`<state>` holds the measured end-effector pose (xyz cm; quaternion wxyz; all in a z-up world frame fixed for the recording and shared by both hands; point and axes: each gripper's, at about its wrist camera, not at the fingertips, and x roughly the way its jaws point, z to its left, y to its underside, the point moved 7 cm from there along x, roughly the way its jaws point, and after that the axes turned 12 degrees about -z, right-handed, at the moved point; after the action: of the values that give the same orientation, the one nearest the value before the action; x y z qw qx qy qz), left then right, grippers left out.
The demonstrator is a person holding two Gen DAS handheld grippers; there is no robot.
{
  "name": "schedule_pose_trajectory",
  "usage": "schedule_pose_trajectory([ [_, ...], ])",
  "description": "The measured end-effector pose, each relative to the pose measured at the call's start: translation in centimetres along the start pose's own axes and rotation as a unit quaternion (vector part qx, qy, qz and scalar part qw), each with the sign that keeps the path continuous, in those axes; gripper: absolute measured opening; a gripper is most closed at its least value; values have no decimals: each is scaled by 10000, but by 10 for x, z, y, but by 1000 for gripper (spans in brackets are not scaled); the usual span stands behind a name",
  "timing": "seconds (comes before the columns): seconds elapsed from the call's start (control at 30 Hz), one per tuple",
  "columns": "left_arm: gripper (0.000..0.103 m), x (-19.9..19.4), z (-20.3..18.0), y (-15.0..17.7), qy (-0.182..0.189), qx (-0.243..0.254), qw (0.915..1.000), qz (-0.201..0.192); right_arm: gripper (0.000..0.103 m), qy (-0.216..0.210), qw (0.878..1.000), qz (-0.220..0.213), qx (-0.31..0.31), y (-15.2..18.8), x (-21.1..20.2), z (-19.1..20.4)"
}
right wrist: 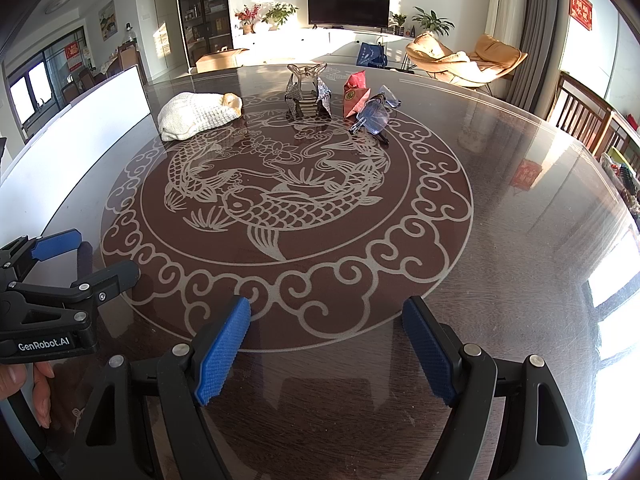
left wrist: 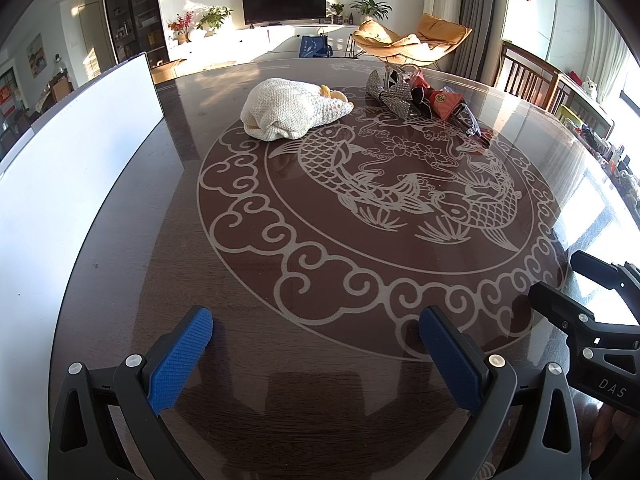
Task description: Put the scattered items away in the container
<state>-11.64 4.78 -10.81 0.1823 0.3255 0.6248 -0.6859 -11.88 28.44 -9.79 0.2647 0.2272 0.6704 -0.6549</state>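
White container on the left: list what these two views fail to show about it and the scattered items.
- White container: only its outer wall shows in both views; the inside is hidden by that wall, and the left wrist view's edge crops it.
- Yellow thing: mostly covered by the white knitted cloth.
- Glasses: tangled with the red packet; too small to separate.

**Lettering on the two grippers**

In the left wrist view, the black body of the right gripper point(left wrist: 560, 276) carries the pale letters "DAS" (cut off at the frame edge). In the right wrist view, the left gripper point(right wrist: 86, 258) bears "GenRobot.AI" in white. The red wall hanging point(right wrist: 581, 9) shows gold characters, too small to read.
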Motion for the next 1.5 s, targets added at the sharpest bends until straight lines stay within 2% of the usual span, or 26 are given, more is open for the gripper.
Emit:
schedule_pose_trajectory([
  [0.1,103,-1,0,0,10,-7,10000,-2,81,-62,9999,48,-63,-8,10,-4],
  [0.27,103,0,0,0,8,-5,10000,-3,81,228,9994,121,211,-42,51,-33],
  [0.47,103,0,0,0,9,-5,10000,-2,80,69,9998,186,35,-90,107,-28],
  [0.6,103,0,0,0,9,-5,10000,-2,81,432,9984,19,360,-114,134,-49],
  [0.67,103,0,1,0,11,-4,10000,-2,80,462,9982,6,373,-123,145,-54],
  [0.77,103,0,1,0,13,-4,10000,-1,70,356,9991,-27,245,-135,154,-55],
  [0.8,103,0,1,0,13,-4,10000,-1,45,310,9993,-77,184,-138,155,-54],
  [0.83,103,0,1,0,13,-4,10000,-1,29,299,9994,-104,120,-140,154,-53],
  [0.97,103,0,1,0,14,-4,10000,0,29,172,9998,-95,105,-130,142,-53],
  [1.07,103,-1,2,0,71,22,10000,19,29,54,9999,-91,-24,-104,113,-52],
  [1.1,103,1,1,-2,161,121,9998,35,29,2,9999,-100,-45,-93,101,-51],
  [1.17,103,9,0,-9,601,551,9967,32,29,-56,9999,-131,-91,-69,73,-50],
  [1.33,103,45,8,-42,1396,1287,9818,26,30,-162,9998,-139,-57,-36,39,-49],
  [1.5,103,79,22,-76,1430,1315,9810,17,30,-131,9997,-138,-119,-32,36,-47],
])
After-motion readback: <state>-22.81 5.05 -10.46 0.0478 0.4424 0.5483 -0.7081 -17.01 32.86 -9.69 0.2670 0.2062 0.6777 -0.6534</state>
